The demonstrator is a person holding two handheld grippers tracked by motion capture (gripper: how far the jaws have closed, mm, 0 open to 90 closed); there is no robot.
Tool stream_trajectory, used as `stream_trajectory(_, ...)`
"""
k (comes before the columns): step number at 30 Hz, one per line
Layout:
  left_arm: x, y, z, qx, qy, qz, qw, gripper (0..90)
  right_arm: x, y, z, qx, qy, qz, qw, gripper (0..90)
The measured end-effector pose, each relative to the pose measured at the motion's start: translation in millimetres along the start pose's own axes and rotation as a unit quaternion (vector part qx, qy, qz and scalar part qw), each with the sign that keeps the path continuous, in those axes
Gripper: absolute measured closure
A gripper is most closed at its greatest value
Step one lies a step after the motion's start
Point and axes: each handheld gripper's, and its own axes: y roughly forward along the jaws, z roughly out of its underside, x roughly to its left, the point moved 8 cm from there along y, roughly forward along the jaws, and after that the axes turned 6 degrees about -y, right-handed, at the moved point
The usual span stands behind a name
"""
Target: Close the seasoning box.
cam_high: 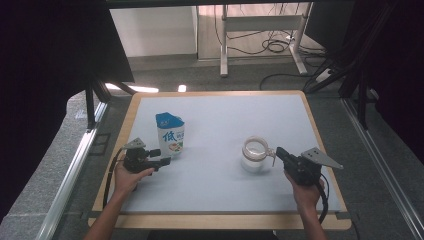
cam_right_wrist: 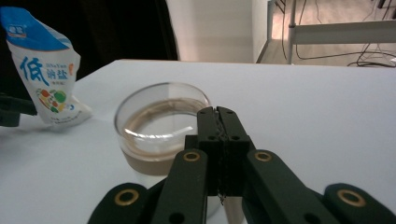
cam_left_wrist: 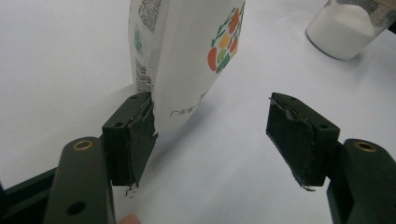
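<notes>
Two grippers are all I steer here, over a pale blue-grey mat (cam_high: 220, 165) that covers a wooden table (cam_high: 120, 137). Beyond the table's far edge I see grey floor, a white wall, the legs of a metal desk (cam_high: 260, 30) with cables looped under it, and dark curtains on both sides.

On the mat, well to the left of the jar, stands the bag (cam_high: 170, 133): a white pouch with a blue top, printed with blue characters and a cluster of coloured fruit or vegetables. It is upright and leans a little.

The jar (cam_high: 255, 155) is clear glass with a brownish band round its neck and has no lid on it. It holds a white powder, which fills the lower part in the left gripper view.

My left gripper (cam_high: 161, 162) lies low, far left of the jar and just in front of the bag. Its jaws stand wide apart and grip nothing; in its own view one pad (cam_left_wrist: 133, 140) sits right at the bag's lower edge, though I cannot tell whether it touches.

My right gripper (cam_high: 278, 152) sits just right of the jar, close to the rim. Its jaws are pressed together with nothing between them.
</notes>
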Motion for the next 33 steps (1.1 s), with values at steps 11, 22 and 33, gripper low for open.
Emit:
stream_trajectory(11,0.9,0.8,2.5,0.000,-0.003,0.002,1.0000,32.4,-24.7,-2.6,26.0,0.028,0.005,0.005,0.9996,67.1)
stream_trajectory(22,0.7,0.2,4.5,-0.002,-0.004,0.004,1.0000,32.3,-38.3,7.5,50.4,0.069,-0.004,0.011,0.9975,46.2)
stream_trajectory(33,1.9,1.9,7.8,-0.001,-0.008,0.005,1.0000,32.3,-45.6,8.8,55.6,0.078,0.001,0.017,0.9968,44.7)
